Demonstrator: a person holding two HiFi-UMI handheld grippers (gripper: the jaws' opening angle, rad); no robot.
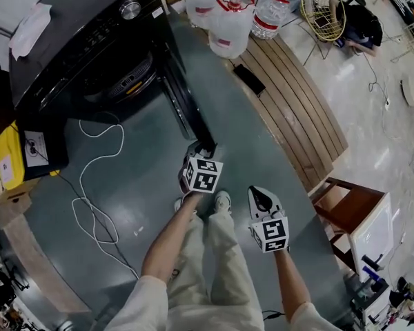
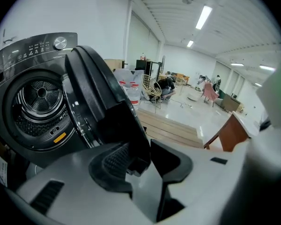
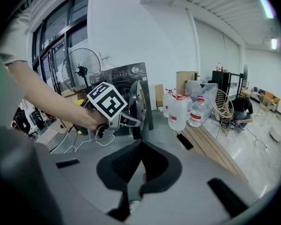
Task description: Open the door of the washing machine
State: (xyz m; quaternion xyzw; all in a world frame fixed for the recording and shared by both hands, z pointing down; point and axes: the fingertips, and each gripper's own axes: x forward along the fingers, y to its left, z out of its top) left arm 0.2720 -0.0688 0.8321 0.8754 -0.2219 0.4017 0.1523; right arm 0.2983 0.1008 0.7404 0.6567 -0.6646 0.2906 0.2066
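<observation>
In the head view, the black front-loading washing machine [image 1: 76,54] stands at upper left, and its round dark-glass door [image 1: 183,98] hangs swung well out from the front. My left gripper [image 1: 205,149] is at the door's free edge. My right gripper [image 1: 260,200] hangs apart from it, over my legs. A loose white cable [image 1: 90,185] loops on the grey floor just left of my feet. Clear plastic water bottles [image 1: 228,19] stand beyond the door beside a slatted wooden platform [image 1: 297,109], and I judge they limit further swing.

In the left gripper view, my fingers stand partly apart with the door's rim between them, lying against one pad. It looks to me like a loose hold, not a clamp. The steel drum [image 2: 40,97] is fully exposed, so I judge the opening all but done. It is best to follow the hinge's arc, avoid twisting the rim, and draw straight back off it.

In the right gripper view, my fingers are together on nothing. A pedestal fan [image 3: 79,69] stands behind the machine, out of the way.
</observation>
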